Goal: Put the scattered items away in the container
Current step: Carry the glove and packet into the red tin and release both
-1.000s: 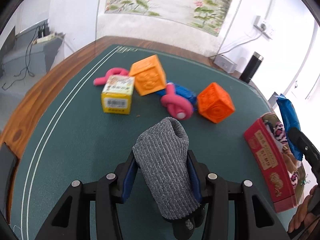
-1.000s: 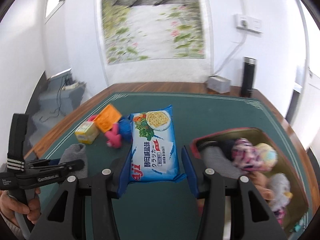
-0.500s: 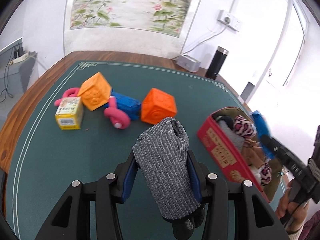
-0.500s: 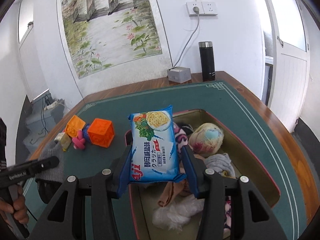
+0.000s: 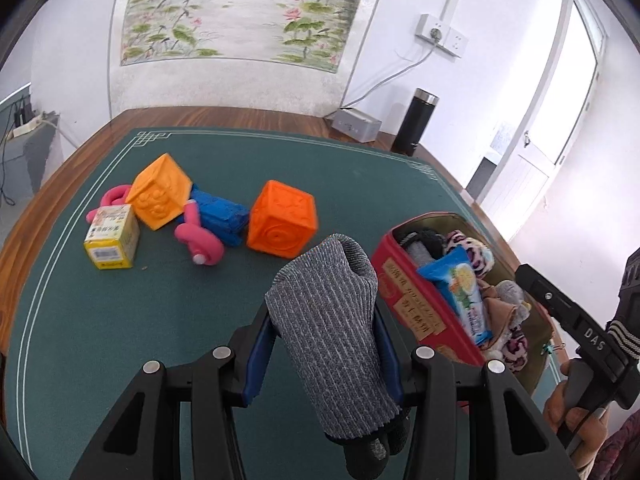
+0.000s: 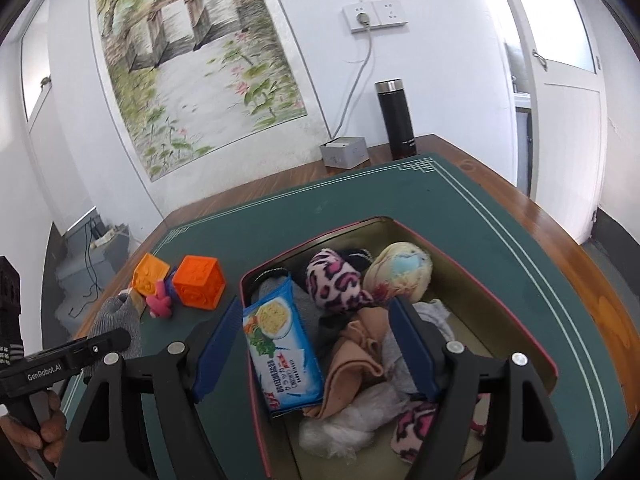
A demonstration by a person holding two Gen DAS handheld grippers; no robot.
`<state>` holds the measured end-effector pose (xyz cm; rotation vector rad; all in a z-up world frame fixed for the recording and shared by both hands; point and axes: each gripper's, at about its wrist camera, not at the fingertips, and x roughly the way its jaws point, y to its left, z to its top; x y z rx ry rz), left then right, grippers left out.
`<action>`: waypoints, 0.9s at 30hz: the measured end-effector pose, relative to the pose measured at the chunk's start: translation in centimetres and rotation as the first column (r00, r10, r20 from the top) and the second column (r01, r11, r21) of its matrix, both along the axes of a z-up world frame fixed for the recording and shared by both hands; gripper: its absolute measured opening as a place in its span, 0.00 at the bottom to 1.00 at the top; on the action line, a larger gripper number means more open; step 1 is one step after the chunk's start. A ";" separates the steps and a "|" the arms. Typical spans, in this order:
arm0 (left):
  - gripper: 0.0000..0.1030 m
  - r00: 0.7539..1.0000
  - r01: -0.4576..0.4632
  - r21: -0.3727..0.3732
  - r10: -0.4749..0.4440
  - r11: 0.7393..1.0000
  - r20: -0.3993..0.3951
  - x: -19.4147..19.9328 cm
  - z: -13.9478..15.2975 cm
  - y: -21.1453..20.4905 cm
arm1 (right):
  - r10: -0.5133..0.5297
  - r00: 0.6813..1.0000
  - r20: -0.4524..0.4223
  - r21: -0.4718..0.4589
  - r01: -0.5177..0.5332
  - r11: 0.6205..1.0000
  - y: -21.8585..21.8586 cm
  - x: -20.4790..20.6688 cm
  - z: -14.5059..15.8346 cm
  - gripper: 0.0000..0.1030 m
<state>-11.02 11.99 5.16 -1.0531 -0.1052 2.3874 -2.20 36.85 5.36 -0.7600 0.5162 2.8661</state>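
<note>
My left gripper (image 5: pixel 320 312) is shut on a grey knitted glove (image 5: pixel 332 332) and holds it above the green mat, just left of the red tin (image 5: pixel 408 296). My right gripper (image 6: pixel 316 312) hangs over the tin (image 6: pixel 400 222); its jaws are opening and neither pad touches anything. The blue cracker packet (image 6: pixel 280 344) lies loose inside the tin on soft toys and cloths, also seen in the left wrist view (image 5: pixel 460 292). On the mat lie an orange cube (image 5: pixel 282 220), a paler orange cube (image 5: pixel 160 192), a blue block (image 5: pixel 220 216), a pink toy (image 5: pixel 200 240) and a yellow box (image 5: pixel 112 238).
A black flask (image 5: pixel 414 120) and a small grey box (image 5: pixel 356 126) stand on the wooden table rim (image 5: pixel 240 116) at the back. The tin is crowded with plush toys, a ball and a plastic bag. A white door is at the right.
The right gripper swung over the tin and its jaws spread; the cracker packet dropped from them into the tin. The left gripper carried the glove rightward, nearer the tin.
</note>
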 end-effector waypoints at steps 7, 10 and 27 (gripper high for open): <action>0.47 0.994 0.105 0.045 -0.105 0.993 -0.015 -0.1 2.1 4.2 | -0.121 0.992 -0.039 0.051 0.123 0.991 0.6 1.2 1.0 0.76; 0.47 0.987 0.164 0.069 -0.164 0.984 -0.007 -0.4 2.8 6.7 | -0.201 0.976 -0.079 0.027 0.204 0.979 1.8 2.4 1.4 0.77; 0.48 0.909 0.409 0.080 -0.413 0.909 0.051 3.9 1.1 15.4 | -0.405 0.900 -0.161 0.006 0.411 0.912 5.0 5.9 3.0 0.77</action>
